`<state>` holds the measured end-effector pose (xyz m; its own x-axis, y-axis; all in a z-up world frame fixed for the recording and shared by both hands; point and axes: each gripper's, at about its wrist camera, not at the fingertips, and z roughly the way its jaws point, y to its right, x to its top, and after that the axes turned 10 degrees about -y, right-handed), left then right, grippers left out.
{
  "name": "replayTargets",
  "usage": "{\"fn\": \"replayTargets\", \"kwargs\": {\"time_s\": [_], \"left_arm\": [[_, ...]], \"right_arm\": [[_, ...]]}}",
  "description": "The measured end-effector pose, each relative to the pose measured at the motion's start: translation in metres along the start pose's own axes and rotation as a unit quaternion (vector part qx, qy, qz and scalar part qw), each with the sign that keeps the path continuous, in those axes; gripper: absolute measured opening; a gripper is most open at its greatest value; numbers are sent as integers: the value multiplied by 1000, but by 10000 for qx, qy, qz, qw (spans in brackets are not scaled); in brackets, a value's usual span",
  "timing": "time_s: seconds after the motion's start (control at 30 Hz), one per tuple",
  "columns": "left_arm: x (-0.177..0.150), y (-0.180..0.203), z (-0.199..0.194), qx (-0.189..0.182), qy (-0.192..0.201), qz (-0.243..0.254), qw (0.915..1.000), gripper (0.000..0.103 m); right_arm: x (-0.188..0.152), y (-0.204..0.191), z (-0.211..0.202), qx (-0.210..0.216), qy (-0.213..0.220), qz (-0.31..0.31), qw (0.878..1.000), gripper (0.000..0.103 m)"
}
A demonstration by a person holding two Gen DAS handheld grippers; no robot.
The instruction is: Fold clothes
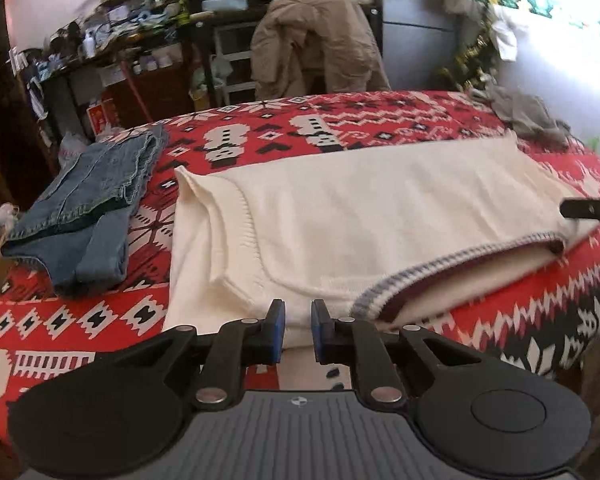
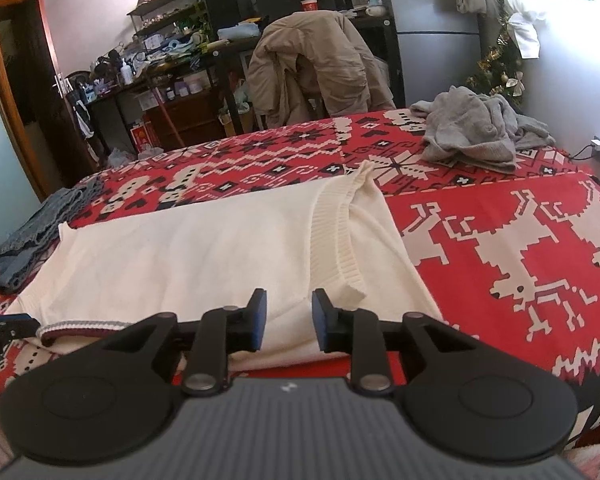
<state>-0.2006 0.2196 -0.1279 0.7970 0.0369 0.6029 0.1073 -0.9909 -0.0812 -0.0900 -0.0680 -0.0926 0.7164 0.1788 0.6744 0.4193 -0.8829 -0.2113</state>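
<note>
Cream knit: cream-white knitted sweater (image 1: 380, 216) lies spread across the red, white and black patterned bed cover (image 2: 500, 240), hem with grey and maroon stripes (image 1: 440, 276) at the near edge, ribbed neckline (image 2: 336, 232) toward the right side.
Fold status: one side panel appears already turned inward, which leaves a long, narrow body; judged partway through, with a crosswise fold yet to make.
Left gripper (image 1: 298, 334): jaws stand narrowly apart, nothing between the blue pads; tips hover just over the near edge of the sweater beside the striped hem.
Right gripper (image 2: 288, 318): jaws somewhat wider than the left, no cloth pinched; tips sit just above the fabric near the ribbed neckline.
Reason for placement: one gripper at each end of the near edge, probably so both ends can be taken and lifted together without skewing the knit.
Done pile: folded blue denim jeans (image 1: 88, 208) lie at the left of the bed, apart from the sweater, apparently finished.
Waiting pile: crumpled grey garment (image 2: 472, 128) sits at the far right corner, unfolded.
Background: beige jacket draped over a chair (image 2: 312, 68) beyond the bed.
Risk: loose knit may slip from a shallow pinch.
</note>
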Motion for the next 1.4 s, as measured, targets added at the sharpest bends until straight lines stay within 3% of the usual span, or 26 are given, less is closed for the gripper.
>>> {"fn": "replayTargets", "kwargs": {"time_s": [0.33, 0.5, 0.67, 0.8, 0.97, 1.17, 1.4], "left_arm": [[3, 0, -12, -239, 297, -240, 9990, 14], [5, 11, 1, -89, 65, 42, 9999, 14], [-3, 7, -6, -201, -16, 43, 9998, 14], [-3, 9, -22, -297, 359, -35, 9989, 14], [12, 19, -14, -572, 450, -280, 9970, 14], [19, 50, 6, -758, 238, 177, 9967, 14], [5, 55, 6, -703, 148, 540, 9960, 16]], "right_arm": [[-1, 2, -4, -28, -2, 25, 10000, 31], [-1, -3, -1, -72, -21, -78, 9999, 33], [-2, -6, -2, 22, -48, -218, 9997, 33], [-6, -21, -5, 333, -26, -604, 9976, 22], [-11, -51, -5, 487, 67, -1091, 9928, 22], [-13, -73, 16, 602, -144, -1284, 9898, 23], [-27, -82, 17, 570, -265, -1740, 9827, 23]]}}
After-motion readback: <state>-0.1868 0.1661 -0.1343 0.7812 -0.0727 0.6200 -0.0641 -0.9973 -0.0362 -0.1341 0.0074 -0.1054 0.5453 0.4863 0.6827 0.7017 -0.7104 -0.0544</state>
